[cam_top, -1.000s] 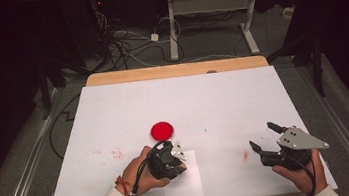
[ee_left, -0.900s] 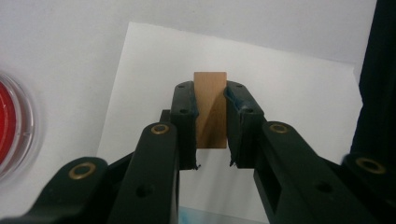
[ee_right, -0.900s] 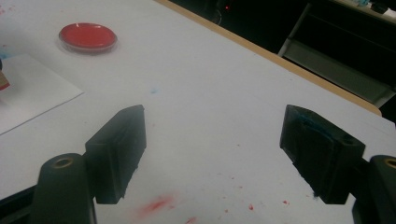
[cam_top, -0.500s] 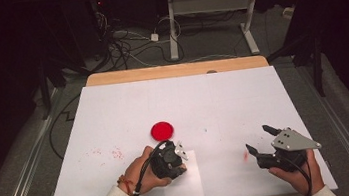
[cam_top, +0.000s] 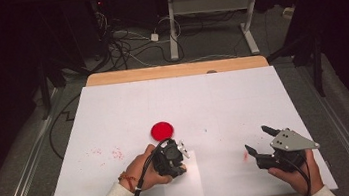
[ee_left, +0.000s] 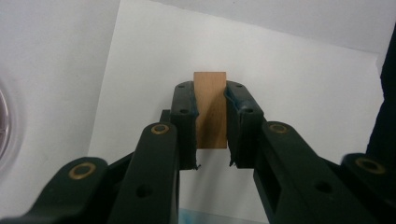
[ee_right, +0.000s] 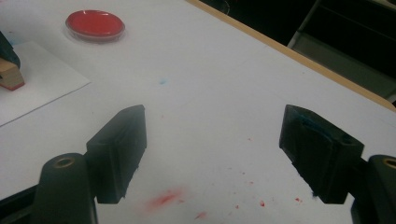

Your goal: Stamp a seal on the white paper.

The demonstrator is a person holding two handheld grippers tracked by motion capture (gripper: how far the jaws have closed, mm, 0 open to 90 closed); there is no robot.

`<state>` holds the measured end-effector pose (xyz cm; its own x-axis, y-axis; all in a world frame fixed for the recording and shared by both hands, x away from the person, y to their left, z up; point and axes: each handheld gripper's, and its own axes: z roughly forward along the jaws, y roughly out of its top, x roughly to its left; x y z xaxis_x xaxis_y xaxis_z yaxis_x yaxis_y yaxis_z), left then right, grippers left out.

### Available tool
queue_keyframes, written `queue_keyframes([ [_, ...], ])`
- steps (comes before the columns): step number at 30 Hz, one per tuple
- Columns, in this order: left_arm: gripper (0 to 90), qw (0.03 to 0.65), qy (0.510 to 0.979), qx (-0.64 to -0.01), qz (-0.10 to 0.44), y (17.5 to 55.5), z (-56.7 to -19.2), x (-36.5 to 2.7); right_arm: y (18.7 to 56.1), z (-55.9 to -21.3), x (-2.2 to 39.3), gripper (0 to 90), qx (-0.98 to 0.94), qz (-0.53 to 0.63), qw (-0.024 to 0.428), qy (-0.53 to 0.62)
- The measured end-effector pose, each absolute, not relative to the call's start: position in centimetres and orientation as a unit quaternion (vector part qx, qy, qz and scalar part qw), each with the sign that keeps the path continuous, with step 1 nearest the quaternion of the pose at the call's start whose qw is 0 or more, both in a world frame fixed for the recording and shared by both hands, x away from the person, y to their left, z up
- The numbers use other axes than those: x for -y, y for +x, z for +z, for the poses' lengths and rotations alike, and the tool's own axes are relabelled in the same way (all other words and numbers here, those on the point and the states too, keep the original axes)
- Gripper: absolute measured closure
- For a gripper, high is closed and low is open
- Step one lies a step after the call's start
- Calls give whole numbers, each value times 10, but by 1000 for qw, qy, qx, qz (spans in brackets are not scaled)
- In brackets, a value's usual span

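My left gripper (cam_top: 179,164) (ee_left: 210,89) is shut on a small wooden block (ee_left: 211,109), pointing down at a white sheet of paper (cam_top: 189,189) (ee_left: 140,70) near the table's front edge. In the right gripper view the block (ee_right: 10,77) has a red underside and stands on the sheet (ee_right: 42,81). A round red dish (cam_top: 162,130) (ee_right: 95,23) lies just beyond the left hand. My right gripper (cam_top: 257,138) (ee_right: 214,116) hovers low at the front right, open, with nothing between its fingers.
White covering spreads over the table (cam_top: 113,110), with a wooden strip (cam_top: 174,70) along the far edge. Red smears mark the covering under the right gripper (ee_right: 163,199) and at the left (cam_top: 114,153). Cables and a desk frame stand on the floor behind.
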<state>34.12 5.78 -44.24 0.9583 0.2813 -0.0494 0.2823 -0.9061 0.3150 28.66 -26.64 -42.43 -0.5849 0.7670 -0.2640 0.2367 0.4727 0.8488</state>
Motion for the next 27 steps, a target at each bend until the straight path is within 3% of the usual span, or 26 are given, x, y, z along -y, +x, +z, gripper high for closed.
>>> queue_keyframes([
  [27,739,155,978,-140,3,340,-443,-56,288,-426,265,237,-799,402,323,310],
])
